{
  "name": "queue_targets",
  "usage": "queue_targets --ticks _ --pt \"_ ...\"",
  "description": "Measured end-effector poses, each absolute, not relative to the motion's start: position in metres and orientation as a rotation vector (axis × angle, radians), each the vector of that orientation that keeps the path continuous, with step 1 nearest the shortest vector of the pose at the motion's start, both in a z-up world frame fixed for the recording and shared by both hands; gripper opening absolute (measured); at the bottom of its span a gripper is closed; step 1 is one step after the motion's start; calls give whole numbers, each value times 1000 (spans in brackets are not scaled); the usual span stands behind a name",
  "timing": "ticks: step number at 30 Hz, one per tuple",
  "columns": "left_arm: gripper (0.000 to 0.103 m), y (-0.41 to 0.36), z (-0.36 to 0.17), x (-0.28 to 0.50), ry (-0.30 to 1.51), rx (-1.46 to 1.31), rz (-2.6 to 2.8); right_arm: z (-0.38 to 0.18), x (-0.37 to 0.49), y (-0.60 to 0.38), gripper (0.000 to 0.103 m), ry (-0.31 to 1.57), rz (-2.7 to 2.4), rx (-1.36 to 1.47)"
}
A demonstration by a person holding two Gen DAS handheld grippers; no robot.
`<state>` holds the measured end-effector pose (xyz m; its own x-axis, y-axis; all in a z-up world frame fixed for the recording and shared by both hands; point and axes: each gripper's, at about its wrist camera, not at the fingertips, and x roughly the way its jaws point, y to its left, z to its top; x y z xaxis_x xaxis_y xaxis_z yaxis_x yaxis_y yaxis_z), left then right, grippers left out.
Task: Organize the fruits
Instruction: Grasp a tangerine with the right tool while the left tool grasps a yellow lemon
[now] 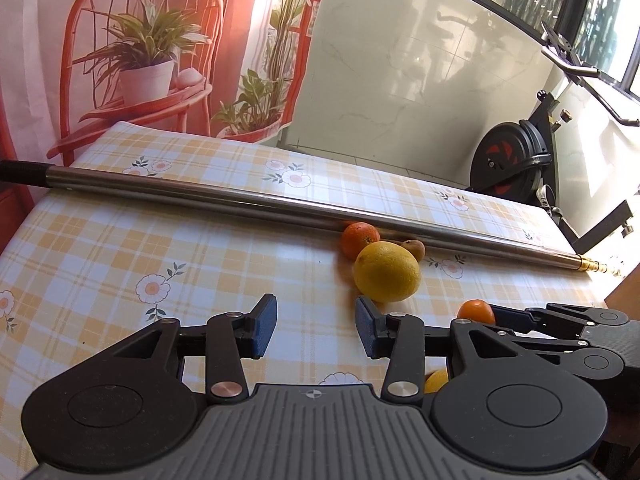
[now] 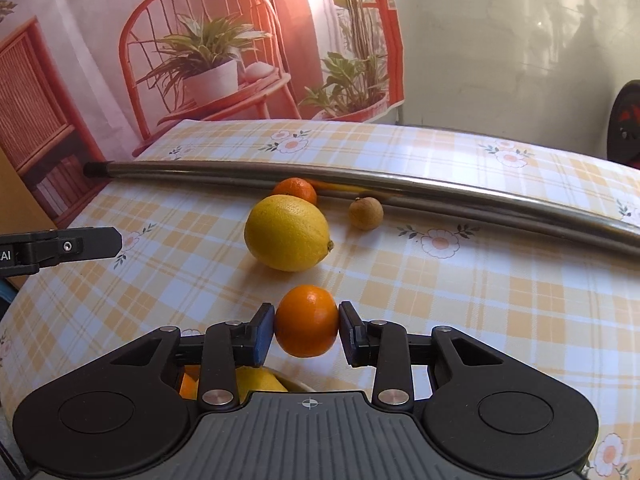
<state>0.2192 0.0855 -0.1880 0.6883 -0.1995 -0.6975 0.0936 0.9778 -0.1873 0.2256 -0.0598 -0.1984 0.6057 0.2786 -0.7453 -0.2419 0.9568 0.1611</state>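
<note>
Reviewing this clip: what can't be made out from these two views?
- Bowl and the fruit in it: right wrist view, mostly hidden under the right tongs, which are shut on the orange.
- Brown fruit: left wrist view, half hidden by the lemon.
- Pole: right end cut off by the frame edge.

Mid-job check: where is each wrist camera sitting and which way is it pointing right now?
Left wrist: sits behind the left claw, facing across the checked table toward the lemon and steel pole; its open claw shows, with the right claw at the lower right.
Right wrist: sits behind the right claw, shut on an orange, facing the backdrop; the left claw's tip shows at the left edge.
Shared: lemon, pole, the far orange, table.
</note>
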Motion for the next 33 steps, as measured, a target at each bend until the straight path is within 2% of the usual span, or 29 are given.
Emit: queue_targets --ticks 2,10,33 --pt "54 78 -193 229 817 -159 -191 -195 215 -66 32 819 269 -7" --pt "60 52 -207 267 849 -270 -258 -196 193 -99 32 778 201 27" --pt "61 44 -239 310 951 -399 -188 -213 172 -143 32 771 130 176"
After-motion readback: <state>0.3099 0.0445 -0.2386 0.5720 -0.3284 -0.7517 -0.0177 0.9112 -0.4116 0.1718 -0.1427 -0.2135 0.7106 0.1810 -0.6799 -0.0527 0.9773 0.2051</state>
